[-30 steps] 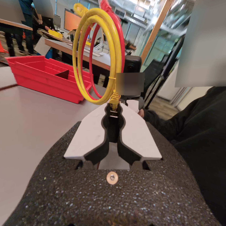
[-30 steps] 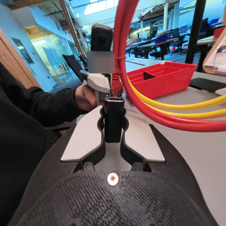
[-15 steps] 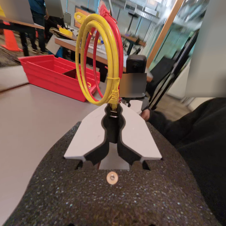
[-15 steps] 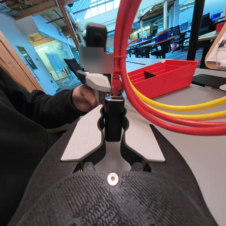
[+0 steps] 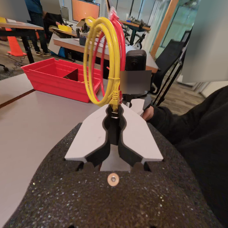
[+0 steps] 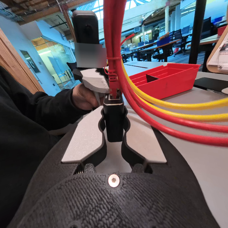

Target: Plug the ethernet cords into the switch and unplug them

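My right gripper [image 6: 114, 111] is shut on a small black switch [image 6: 114, 120] and holds it above the grey table [image 5: 37, 123]. A red cord [image 6: 111, 37] is plugged into the switch by its red plug [image 6: 113, 85]. A coiled yellow cord [image 5: 85, 64] hangs beside it and also shows in the right wrist view [image 6: 172, 106]. My left gripper [image 5: 114, 108] is shut on the yellow plug [image 5: 114, 98] where it enters the switch. The switch's dark body shows between its jaws. The left gripper also shows in the right wrist view [image 6: 95, 82], just left of the ports.
A red divided bin [image 5: 55, 79] stands on the table behind the cords and also shows in the right wrist view [image 6: 172, 81]. A person's black sleeve [image 5: 197, 123] fills the right side. A black pad [image 6: 209, 83] and a black pole [image 6: 197, 30] are at the far right. Both grippers' tips are close together, under 4 cm apart.
Both grippers keep their hold. The switch, cords and grippers have turned together, so the red bin has slid right in the left wrist view and the cord loops lean more.
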The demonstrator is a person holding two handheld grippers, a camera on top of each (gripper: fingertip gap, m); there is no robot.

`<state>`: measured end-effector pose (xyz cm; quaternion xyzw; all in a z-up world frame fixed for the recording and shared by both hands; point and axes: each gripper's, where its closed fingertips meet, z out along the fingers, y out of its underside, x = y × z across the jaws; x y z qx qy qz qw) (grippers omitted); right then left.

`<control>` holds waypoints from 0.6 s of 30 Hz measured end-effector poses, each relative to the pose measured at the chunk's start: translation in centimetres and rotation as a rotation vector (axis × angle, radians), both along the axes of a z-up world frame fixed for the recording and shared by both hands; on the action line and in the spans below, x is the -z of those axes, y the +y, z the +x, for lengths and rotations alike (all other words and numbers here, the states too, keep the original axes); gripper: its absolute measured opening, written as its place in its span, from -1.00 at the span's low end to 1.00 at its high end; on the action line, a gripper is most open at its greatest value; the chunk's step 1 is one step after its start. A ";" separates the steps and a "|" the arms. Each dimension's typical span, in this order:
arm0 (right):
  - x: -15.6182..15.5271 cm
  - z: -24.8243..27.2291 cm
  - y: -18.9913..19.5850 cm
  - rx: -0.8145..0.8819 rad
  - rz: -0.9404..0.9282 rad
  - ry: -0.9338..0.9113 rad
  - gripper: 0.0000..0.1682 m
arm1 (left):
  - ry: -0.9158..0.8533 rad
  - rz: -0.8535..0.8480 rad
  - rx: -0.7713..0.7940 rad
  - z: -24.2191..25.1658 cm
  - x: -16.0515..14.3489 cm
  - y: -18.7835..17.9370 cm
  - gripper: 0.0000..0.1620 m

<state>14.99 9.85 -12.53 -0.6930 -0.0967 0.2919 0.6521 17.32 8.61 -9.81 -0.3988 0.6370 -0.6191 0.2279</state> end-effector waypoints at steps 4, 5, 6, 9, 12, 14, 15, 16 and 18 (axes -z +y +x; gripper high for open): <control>-0.4 0.1 -0.1 0.014 -0.002 -0.027 -0.68 | 0.057 -0.279 0.052 0.0 -0.2 0.3 -0.87; -0.2 0.2 -0.1 0.017 -0.007 -0.025 -0.67 | 0.064 -0.314 0.050 0.0 -0.1 0.4 -0.88; -0.3 0.2 -0.1 0.020 -0.004 -0.011 -0.66 | 0.065 -0.336 0.048 0.1 -0.1 0.4 -0.87; -0.1 0.3 0.0 0.020 -0.010 0.004 -0.67 | 0.031 -0.254 0.027 0.3 0.1 0.4 -0.88; 0.0 0.0 -0.2 -0.013 0.007 0.040 -0.68 | 0.004 -0.011 0.010 0.2 0.1 -0.1 -0.87; -0.7 -0.1 -0.2 0.008 0.014 -0.004 -0.67 | 0.028 -0.148 0.051 -0.1 -0.6 0.0 -0.87; -0.9 0.0 -0.2 0.009 0.018 -0.002 -0.66 | 0.042 -0.232 0.059 -0.1 -0.7 0.1 -0.87; -0.7 0.0 -0.3 0.007 0.015 -0.004 -0.67 | 0.053 -0.281 0.058 0.0 -0.6 0.1 -0.87; -0.8 0.1 -0.3 0.010 0.016 0.014 -0.67 | 0.061 -0.344 0.056 0.1 -0.6 0.1 -0.88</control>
